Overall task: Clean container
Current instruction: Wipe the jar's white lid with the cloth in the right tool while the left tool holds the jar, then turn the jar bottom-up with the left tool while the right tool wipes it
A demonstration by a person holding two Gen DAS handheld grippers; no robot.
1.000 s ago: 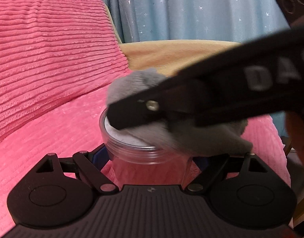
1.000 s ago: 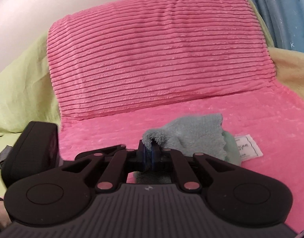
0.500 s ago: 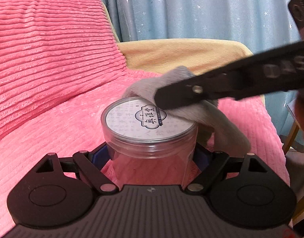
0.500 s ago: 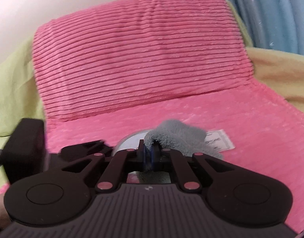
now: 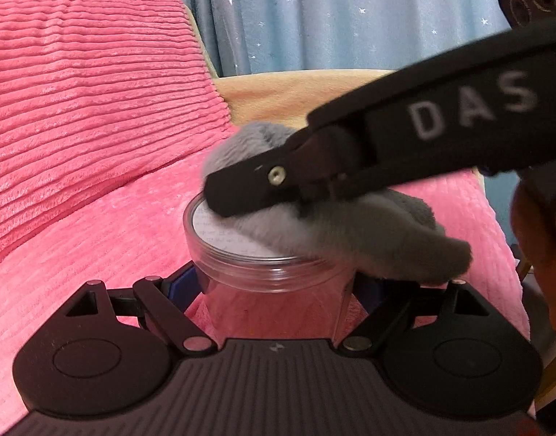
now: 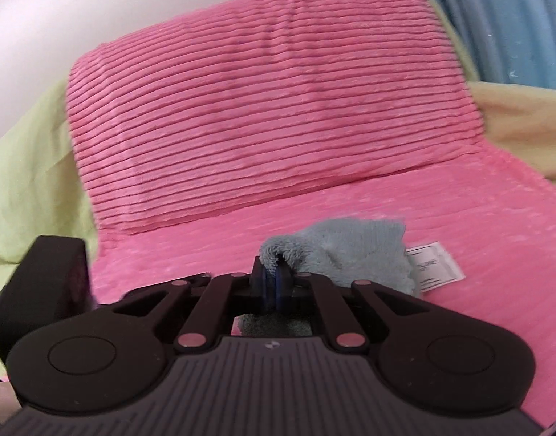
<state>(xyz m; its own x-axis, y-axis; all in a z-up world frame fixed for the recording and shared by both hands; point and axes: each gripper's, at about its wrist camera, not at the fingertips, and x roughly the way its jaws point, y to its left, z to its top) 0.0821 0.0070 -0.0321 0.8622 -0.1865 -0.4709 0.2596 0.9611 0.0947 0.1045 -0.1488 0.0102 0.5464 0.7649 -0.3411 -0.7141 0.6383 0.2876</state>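
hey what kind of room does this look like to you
Probably a home bedroom or living room: a pink ribbed cushion on a pink blanket, with blue star-print curtains behind.

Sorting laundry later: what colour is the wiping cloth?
Grey; the cloth shows best in the right wrist view.

grey cloth [image 5: 336, 232] swept back across container lid [image 5: 223, 234], label covered again

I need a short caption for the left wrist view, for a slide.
Left gripper holds a clear jar while the right gripper wipes its lid with a grey cloth.
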